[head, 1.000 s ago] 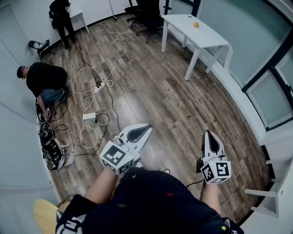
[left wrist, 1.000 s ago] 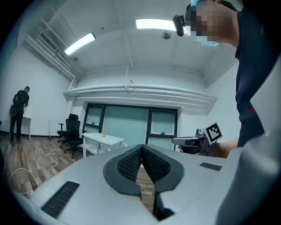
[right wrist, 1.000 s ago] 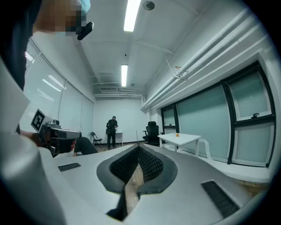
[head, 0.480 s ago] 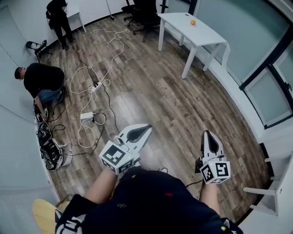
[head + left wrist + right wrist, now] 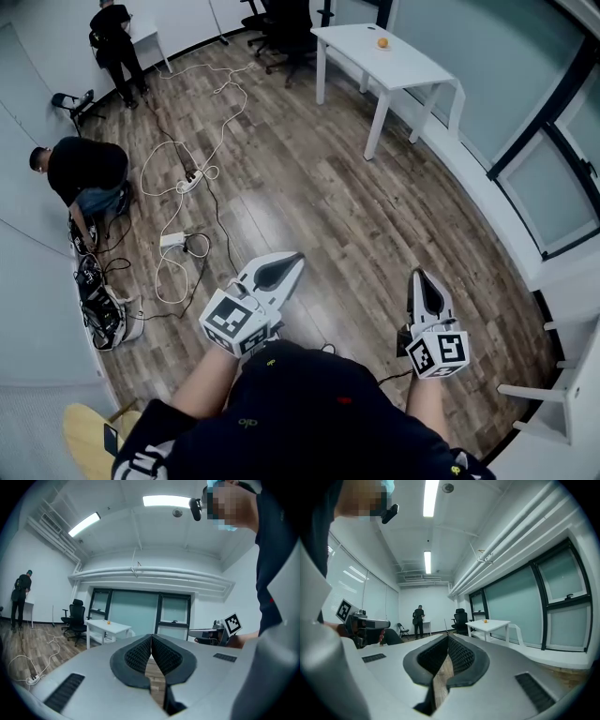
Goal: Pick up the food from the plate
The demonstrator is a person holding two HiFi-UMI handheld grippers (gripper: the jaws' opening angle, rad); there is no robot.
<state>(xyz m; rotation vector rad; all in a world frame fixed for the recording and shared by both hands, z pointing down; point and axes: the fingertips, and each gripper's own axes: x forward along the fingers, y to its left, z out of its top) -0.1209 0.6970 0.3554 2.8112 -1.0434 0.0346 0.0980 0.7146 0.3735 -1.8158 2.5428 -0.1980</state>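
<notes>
A small orange food item [image 5: 382, 42] sits on the white table [image 5: 412, 70] at the far end of the room; I see no plate. The same orange item [image 5: 108, 621] shows tiny in the left gripper view, and it [image 5: 485, 620] appears on the table [image 5: 494, 624] in the right gripper view. My left gripper [image 5: 296, 258] is held low over the wood floor, shut and empty. To its right my right gripper [image 5: 418, 275] is likewise shut with nothing between its pads. Both are far from the table.
Cables and power strips [image 5: 178, 183] trail across the wood floor at left. One person crouches by the left wall [image 5: 86, 173], another stands at the far left [image 5: 114, 42]. Black office chairs [image 5: 281, 23] stand behind the table. Glass partitions [image 5: 553, 178] line the right side.
The view has drifted forward slightly; the table and the people sit a little higher and further left in the frame. Both grippers keep the same pose and stay shut.
</notes>
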